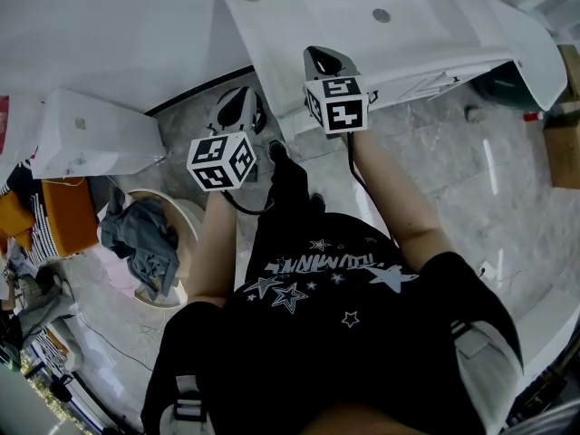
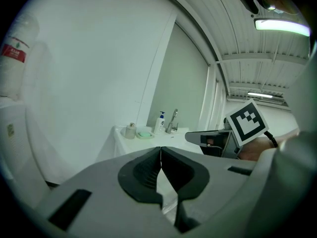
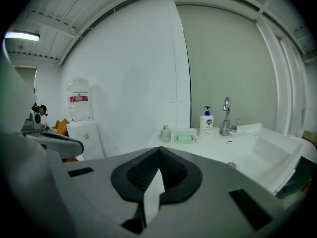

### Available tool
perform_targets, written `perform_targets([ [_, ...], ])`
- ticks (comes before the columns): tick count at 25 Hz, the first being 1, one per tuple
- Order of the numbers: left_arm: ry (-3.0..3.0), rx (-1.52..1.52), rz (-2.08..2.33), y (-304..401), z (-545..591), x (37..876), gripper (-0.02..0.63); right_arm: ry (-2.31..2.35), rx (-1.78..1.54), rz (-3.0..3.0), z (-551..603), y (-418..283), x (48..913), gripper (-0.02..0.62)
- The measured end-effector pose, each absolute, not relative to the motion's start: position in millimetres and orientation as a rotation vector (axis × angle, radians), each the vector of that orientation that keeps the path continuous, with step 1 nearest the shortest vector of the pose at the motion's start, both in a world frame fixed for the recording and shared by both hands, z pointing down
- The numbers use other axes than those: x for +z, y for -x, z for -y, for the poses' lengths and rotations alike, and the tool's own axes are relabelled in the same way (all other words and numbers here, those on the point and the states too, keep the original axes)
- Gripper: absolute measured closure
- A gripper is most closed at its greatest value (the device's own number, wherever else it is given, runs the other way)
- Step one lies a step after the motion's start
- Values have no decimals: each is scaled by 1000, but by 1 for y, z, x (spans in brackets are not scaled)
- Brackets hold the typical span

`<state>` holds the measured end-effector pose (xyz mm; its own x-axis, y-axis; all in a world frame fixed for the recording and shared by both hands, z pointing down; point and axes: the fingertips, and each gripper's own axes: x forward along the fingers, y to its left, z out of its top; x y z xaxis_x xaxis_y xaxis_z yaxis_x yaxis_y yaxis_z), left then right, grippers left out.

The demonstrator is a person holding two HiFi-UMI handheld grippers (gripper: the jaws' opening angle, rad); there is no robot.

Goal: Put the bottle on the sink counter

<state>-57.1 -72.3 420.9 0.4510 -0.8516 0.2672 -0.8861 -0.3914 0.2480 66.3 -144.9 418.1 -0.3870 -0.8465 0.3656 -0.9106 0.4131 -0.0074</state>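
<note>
A white sink (image 1: 326, 25) stands against a plain white wall (image 3: 129, 58). Grey marbled floor (image 1: 453, 170) lies below the sink, and a white cabinet (image 1: 91, 134) stands to its left. 1 strip light (image 3: 22, 35) glows on the slatted ceiling (image 3: 74, 9), high left of the sink.

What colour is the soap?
The soap is green, best seen in the right gripper view.

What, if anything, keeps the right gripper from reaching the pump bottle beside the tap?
Probably nothing: yes, it looks reachable. The right gripper faces the pump bottle across open air, with nothing between. Its fingers are shut and empty, so they must open first.
</note>
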Motion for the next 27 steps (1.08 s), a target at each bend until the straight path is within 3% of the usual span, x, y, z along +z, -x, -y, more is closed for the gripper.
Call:
perform_targets([
  [27,-2407,144,1463,47,-1,401,598,-1463,242,2393,49,-80,395,589],
])
